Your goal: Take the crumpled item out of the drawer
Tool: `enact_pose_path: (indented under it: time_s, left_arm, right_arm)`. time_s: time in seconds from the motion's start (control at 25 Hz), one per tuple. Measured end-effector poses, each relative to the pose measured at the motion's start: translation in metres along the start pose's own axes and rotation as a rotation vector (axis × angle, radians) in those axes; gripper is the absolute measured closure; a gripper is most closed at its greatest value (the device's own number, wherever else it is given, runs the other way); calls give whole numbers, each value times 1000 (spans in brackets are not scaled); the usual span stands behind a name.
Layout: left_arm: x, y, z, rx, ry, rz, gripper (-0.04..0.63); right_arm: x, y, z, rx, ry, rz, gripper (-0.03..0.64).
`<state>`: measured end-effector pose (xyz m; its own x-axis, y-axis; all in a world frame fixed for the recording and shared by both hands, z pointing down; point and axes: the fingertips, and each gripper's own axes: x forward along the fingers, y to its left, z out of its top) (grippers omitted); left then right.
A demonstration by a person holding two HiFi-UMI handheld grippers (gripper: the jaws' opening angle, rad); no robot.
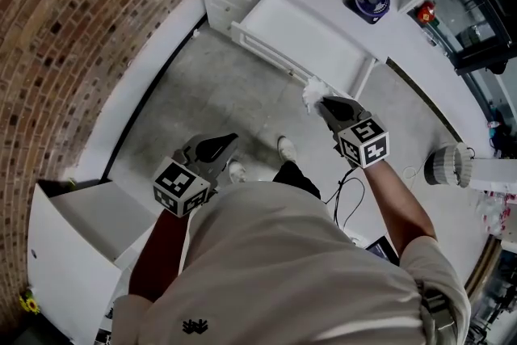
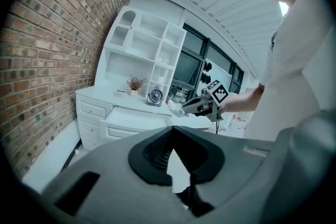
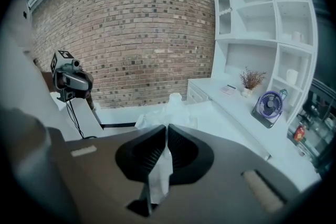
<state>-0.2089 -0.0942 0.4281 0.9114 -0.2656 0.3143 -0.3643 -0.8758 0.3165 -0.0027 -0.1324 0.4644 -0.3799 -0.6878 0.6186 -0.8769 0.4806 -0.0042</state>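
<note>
my right gripper (image 1: 325, 103) clamps the crumpled paper (image 1: 313, 90); i should grip firmly and carry it clear of the drawer (image 1: 299, 32). my left gripper (image 1: 229, 140) is closed, empty.

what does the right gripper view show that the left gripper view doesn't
Only the right gripper view: the right gripper seen along its own jaws, which are shut on the crumpled item, and the left gripper from outside. Only the left gripper view: the left gripper's own jaws, together with nothing between them, and the person's shirt. Both: the crumpled item, the fan, the dried plant, the white shelves and the brick wall.
</note>
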Motion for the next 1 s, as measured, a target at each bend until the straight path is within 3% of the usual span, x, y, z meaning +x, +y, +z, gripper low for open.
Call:
enact_pose_path:
  time_s: [1.0]
  left_arm:
    - [0,12,4,3,-8,-2,589]
  right_arm:
    - [-1,12,23,-4,-23,33,592]
